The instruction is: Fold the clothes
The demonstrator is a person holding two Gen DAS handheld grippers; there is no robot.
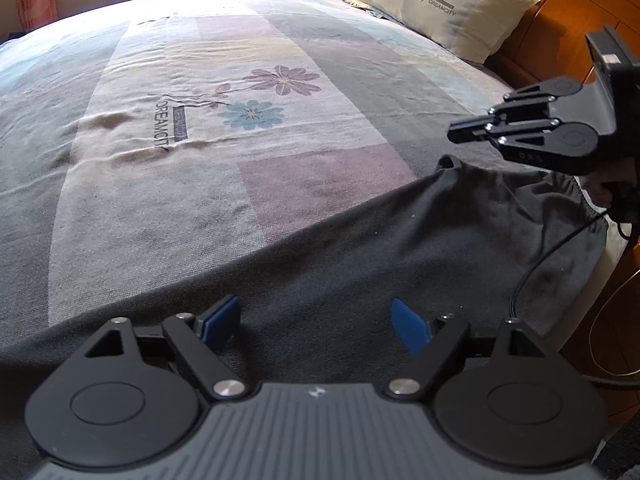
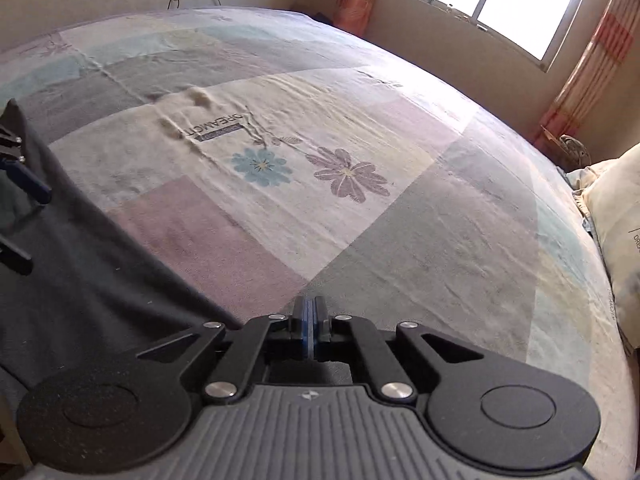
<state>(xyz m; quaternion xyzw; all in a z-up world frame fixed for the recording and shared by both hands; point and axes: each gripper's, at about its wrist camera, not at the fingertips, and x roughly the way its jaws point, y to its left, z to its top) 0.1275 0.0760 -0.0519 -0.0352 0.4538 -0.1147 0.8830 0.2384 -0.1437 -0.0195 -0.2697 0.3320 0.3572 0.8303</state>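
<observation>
While the dark garment [image 1: 360, 248] lies spread along the near edge of the bed [image 1: 200, 160], the left gripper [image 1: 316, 324] hovers over it with jaws wide apart, and the right gripper [image 2: 309, 326] has jaws pressed together, holding nothing.

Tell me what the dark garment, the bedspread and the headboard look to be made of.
Dark garment: soft matte knit, probably cotton jersey; it drapes limply and its far edge is gathered, as if elastic. Bedspread: thin woven printed cloth, likely cotton; fine wrinkles, faded colour blocks and flowers. Headboard: wood or wood veneer with a glossy orange-brown finish; panel grooves and sheen show.
</observation>
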